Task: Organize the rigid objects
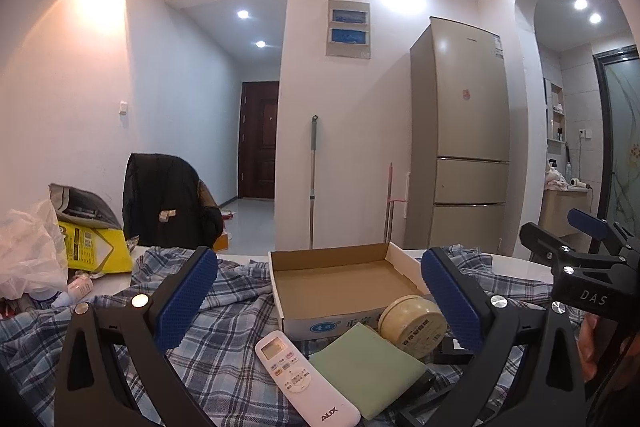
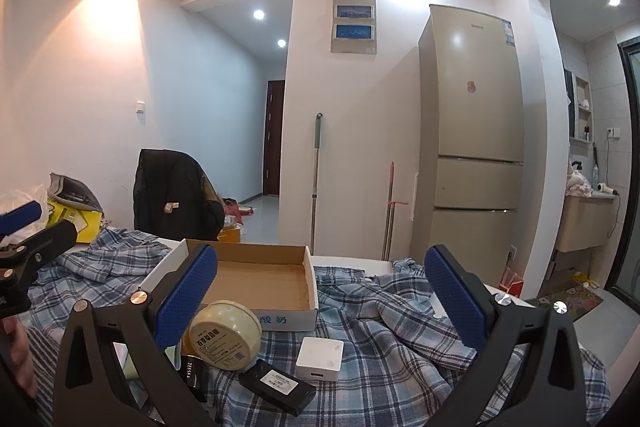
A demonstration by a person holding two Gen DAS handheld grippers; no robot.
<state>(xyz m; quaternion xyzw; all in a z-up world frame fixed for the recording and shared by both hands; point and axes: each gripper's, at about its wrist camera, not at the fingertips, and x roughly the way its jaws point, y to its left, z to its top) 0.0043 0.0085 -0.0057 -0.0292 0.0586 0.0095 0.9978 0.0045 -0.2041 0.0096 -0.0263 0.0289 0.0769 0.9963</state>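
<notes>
Plaid cloth (image 2: pixel 400 347), empty cardboard box (image 2: pixel 260 283), both grippers spread

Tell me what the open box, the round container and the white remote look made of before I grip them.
Open box: corrugated cardboard, matte brown inside, printed white outside.
Round container: cream, slightly glossy lid with a printed label; probably plastic or painted tin, unclear which.
White remote: smooth, slightly shiny moulded plastic.
</notes>
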